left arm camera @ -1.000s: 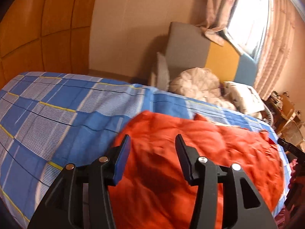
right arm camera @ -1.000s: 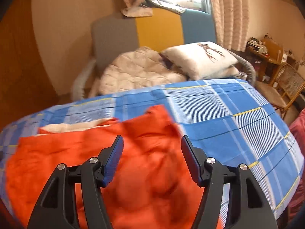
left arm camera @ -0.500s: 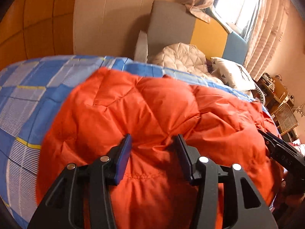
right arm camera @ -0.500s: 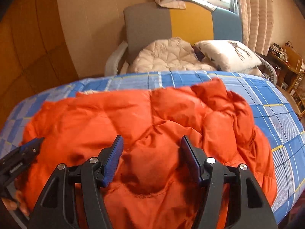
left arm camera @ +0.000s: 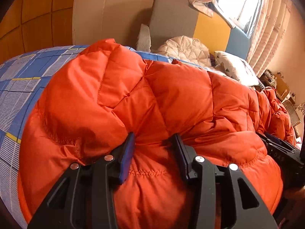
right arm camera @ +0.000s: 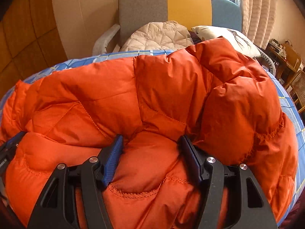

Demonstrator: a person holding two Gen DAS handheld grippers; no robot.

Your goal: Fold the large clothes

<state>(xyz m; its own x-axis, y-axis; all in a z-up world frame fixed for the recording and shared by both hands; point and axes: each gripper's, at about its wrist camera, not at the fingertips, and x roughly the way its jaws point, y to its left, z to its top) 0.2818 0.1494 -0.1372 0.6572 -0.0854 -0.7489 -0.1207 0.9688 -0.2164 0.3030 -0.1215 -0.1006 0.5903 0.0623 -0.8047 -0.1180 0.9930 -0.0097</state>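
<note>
The left tongs (left arm camera: 153, 145) are closing on a puffed fold of the orange down jacket (left arm camera: 171, 87), pads pressing into the padding at its near hem, while the right tongs (right arm camera: 150, 148) are clamping a wider bulge of the same hem. Both pairs are gripping side by side, apparently so the bulky garment can be doubled over evenly. The jacket is lying heaped across the bed (left arm camera: 22, 87), along its near edge, over the blue checked sheet.

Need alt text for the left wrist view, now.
Left gripper with its jaws pressed into a bunched fold of a puffy orange quilted jacket lying on a blue checked bedsheet; behind, a padded chair and curtained window.
</note>
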